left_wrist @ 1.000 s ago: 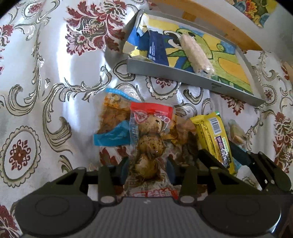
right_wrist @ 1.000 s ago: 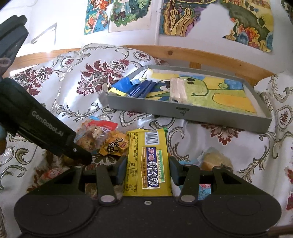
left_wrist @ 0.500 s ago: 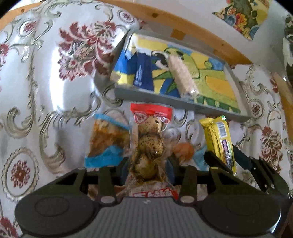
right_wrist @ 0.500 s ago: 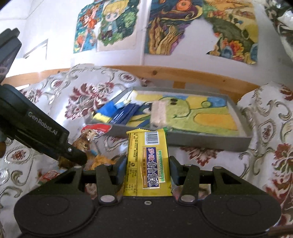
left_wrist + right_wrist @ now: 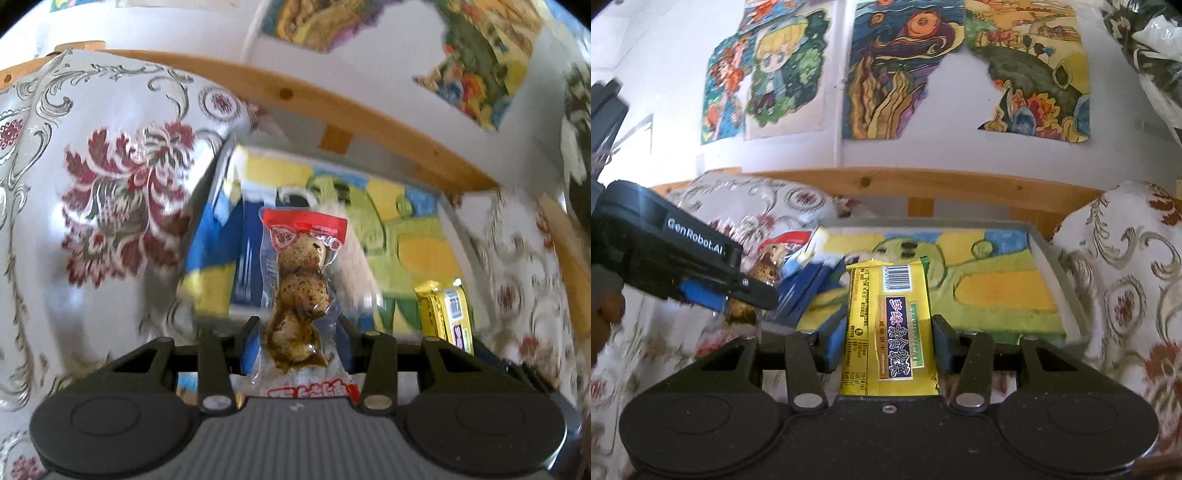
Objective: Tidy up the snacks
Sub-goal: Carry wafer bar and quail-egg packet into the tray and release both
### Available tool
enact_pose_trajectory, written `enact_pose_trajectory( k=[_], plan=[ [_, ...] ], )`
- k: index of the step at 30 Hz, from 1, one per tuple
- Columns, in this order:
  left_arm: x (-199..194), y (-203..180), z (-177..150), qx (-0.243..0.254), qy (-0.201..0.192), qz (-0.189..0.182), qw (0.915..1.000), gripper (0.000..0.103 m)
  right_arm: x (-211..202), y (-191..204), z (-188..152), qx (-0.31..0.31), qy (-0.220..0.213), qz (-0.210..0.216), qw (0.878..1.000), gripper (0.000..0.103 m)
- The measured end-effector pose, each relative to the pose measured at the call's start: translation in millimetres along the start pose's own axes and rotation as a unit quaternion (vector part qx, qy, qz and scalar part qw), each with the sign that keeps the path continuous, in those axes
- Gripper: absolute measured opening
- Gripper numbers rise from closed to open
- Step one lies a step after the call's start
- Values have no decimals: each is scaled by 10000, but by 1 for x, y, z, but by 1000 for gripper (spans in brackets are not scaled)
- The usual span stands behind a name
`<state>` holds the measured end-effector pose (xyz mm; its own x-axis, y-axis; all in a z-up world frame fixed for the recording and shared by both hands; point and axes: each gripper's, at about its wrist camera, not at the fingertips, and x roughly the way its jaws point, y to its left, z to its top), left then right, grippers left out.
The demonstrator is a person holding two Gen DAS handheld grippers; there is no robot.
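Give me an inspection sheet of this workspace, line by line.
Surface: floral cloth.
Job's things: egg pack in left gripper; yellow bar in right gripper; both near the grey tray, which holds blue packets.
Clutter: nothing seen.
Grippers: both shut on snacks.
Cables: nothing seen.
Surroundings: wooden rail, white wall with drawings.

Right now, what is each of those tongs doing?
Left tongs: shut on clear red-topped packet of speckled eggs.
Right tongs: shut on yellow foil snack packet.
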<state>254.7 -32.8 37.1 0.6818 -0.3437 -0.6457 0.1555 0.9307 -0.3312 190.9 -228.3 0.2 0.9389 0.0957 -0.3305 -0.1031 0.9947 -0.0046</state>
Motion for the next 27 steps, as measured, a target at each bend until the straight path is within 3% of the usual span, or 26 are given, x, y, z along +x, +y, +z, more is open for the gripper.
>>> enact_pose_trajectory(
  k=[10,20,27],
  plan=[
    [39,4,42,-143,-519,-76,9985,46,55,-12,36,137,83,-98,9998,50],
    [74,14,36,-296,-277,-77,9992,46,90,-22,31,236,388,-295,9985,50],
    [84,15,36,-143,-345,-21,9993,46,107,-23,22,295,549,-323,9975,50]
  ],
)
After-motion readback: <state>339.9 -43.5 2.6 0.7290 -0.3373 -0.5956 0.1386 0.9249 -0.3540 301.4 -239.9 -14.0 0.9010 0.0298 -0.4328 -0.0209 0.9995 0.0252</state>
